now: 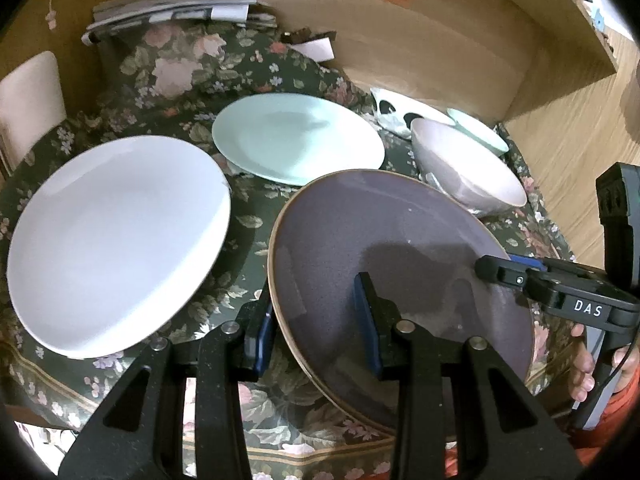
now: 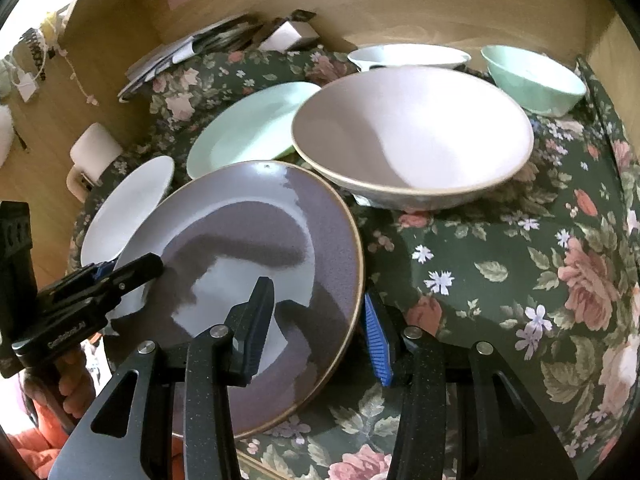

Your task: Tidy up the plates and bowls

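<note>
Both your tongs are clenched on the round grey-purple stoneware plate with a tan rim [image 1: 400,264] — your left tongs [image 1: 316,320] bite its left edge, your right tongs [image 2: 320,320] its right edge, one pad above and one below. The plate sits tilted over the floral-cloth surface [image 2: 500,280], between the plain white plate [image 1: 116,240] and the wide pale-pink bowl [image 2: 412,136]. Behind lie the mint-green plate [image 1: 296,140], a mint-green bowl [image 2: 536,80] and a white bowl [image 2: 408,56] — all apart from your tongs.
</note>
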`<state>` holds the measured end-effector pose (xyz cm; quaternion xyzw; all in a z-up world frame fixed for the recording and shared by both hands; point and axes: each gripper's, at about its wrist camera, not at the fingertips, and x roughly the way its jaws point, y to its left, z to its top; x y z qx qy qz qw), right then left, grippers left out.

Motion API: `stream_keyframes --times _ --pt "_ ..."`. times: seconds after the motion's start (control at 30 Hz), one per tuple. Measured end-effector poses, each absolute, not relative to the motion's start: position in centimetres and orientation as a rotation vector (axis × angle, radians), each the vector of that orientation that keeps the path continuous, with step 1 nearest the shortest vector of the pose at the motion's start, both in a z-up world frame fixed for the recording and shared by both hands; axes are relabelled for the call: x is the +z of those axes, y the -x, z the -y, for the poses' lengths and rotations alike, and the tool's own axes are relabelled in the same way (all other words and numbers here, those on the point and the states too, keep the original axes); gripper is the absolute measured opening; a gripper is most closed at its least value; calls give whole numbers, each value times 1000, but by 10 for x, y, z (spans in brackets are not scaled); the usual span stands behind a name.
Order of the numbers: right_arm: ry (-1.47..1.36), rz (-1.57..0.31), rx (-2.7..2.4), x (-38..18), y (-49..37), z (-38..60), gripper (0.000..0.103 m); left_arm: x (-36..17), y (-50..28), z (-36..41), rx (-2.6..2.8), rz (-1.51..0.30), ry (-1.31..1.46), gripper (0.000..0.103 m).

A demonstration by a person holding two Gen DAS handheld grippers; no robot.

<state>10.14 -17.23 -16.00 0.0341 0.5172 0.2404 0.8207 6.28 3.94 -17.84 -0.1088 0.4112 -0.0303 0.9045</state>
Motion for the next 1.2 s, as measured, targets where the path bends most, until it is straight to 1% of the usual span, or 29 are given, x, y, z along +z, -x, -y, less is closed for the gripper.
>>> stream_keyframes --times 0.47,0.83,0.93,1.0,1.07,1.1,1.2 --pt "-82 -1103 492 -164 -105 176 41 -190 -73 -39 -88 -850 224 36" --pt "4 -1070 455 -152 -100 172 41 -186 -71 -41 -71 -834 189 37" --pt "7 -1046 458 -143 -97 173 42 -178 -68 -43 -60 -808 184 43" --pt "7 -1027 465 -136 -95 172 42 -171 -64 -44 -47 -781 174 50" --pt "13 -1004 474 -128 -94 170 44 -164 -62 -46 -38 -760 168 53" --pt "16 -990 481 -123 -94 168 46 -160 -60 -48 -31 -749 165 56" --pt "26 -955 501 -113 -95 159 52 -150 -56 -54 -8 -718 159 60"
